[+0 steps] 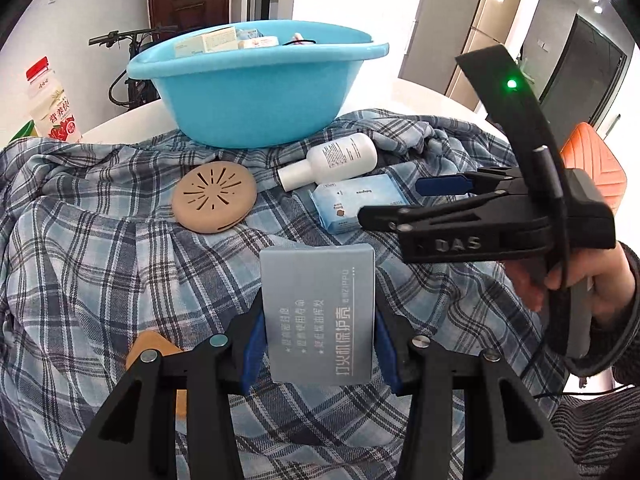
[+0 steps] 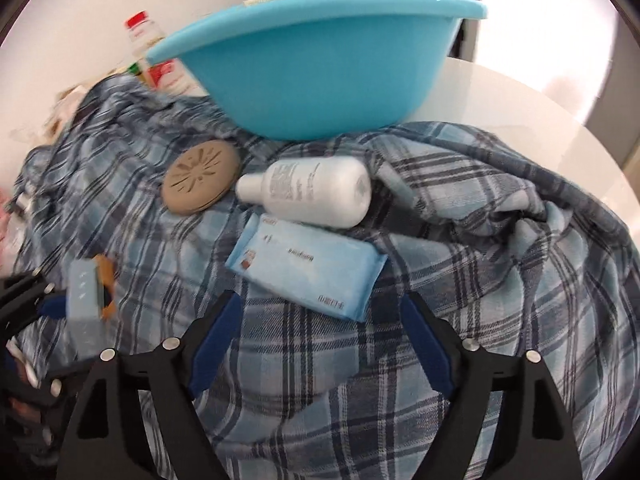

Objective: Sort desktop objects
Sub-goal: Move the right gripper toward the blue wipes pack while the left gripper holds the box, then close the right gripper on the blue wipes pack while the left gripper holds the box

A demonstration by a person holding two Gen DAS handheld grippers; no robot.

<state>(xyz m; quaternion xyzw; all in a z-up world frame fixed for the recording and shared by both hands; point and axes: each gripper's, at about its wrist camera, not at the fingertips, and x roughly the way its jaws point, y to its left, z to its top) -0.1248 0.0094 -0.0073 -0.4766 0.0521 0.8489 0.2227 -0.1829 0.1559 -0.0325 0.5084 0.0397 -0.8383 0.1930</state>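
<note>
Bare plaid cloth (image 2: 500,320) beside wipes pack (image 2: 308,268)

- The left gripper (image 1: 320,320) points steeply down, and its jaws are closed on a grey box (image 1: 320,316), one blue pad on each side of it.
- The right gripper (image 2: 320,344) also points down; its jaws stand wide apart with nothing between them.
- A hand (image 1: 576,280) in a grey sleeve holds the handle of the right gripper.
</note>
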